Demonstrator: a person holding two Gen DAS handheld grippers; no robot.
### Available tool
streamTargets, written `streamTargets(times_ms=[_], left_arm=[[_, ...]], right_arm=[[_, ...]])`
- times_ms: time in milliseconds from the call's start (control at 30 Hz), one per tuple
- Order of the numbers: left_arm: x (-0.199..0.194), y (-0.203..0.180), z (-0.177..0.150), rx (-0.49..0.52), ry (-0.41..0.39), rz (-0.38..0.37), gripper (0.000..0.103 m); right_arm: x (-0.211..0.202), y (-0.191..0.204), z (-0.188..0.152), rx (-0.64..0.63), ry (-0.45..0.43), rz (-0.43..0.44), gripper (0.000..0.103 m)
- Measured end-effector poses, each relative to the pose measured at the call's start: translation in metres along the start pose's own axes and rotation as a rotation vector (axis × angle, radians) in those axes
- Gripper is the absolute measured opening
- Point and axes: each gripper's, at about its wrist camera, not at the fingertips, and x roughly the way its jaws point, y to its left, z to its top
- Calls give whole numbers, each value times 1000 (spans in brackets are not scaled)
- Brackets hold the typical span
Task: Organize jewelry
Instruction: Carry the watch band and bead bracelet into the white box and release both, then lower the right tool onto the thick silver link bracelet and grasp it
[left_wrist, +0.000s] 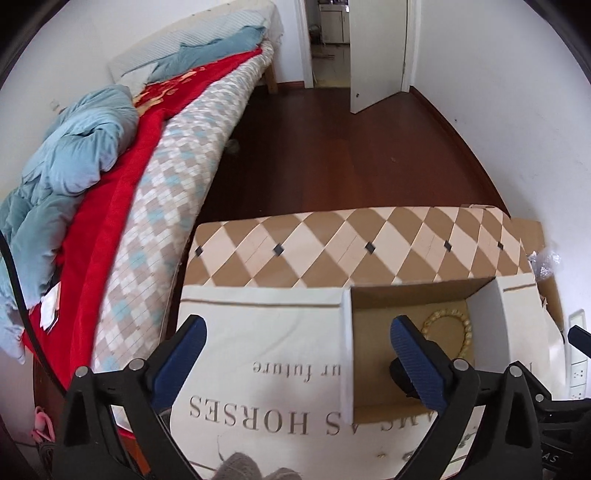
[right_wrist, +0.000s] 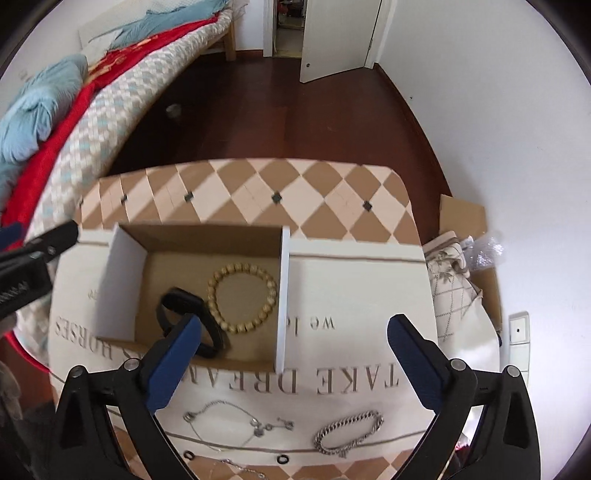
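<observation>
An open cardboard box (right_wrist: 207, 236) with white flaps sits on a cream cloth. Inside lie a wooden bead bracelet (right_wrist: 242, 291) and a black band (right_wrist: 184, 306). The bead bracelet also shows in the left wrist view (left_wrist: 448, 325). In front of the box on the cloth lie a thin silver necklace (right_wrist: 236, 424), a silver chain bracelet (right_wrist: 347, 432) and two small black rings (right_wrist: 282, 459). My right gripper (right_wrist: 291, 332) is open and empty above the box's near right flap. My left gripper (left_wrist: 295, 332) is open and empty over the box's left flap (left_wrist: 266, 332).
The cloth covers a table with a brown-and-cream diamond pattern (right_wrist: 295, 192). A bed with red and blue bedding (left_wrist: 110, 166) stands at the left. A cardboard piece with fabric and bubble wrap (right_wrist: 465, 258) lies at the right by the white wall. Dark wood floor (left_wrist: 332, 155) lies beyond.
</observation>
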Motion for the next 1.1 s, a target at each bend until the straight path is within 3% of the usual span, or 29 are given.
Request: streamTargets(times_ms=[300, 1100], left_arm=[[-20, 1, -38, -5, -37, 9, 102], [-143, 17, -114, -42, -171, 1, 102]], right_arm=[[-13, 7, -30, 15, -28, 5, 103], [-135, -3, -104, 78, -248, 74, 103]])
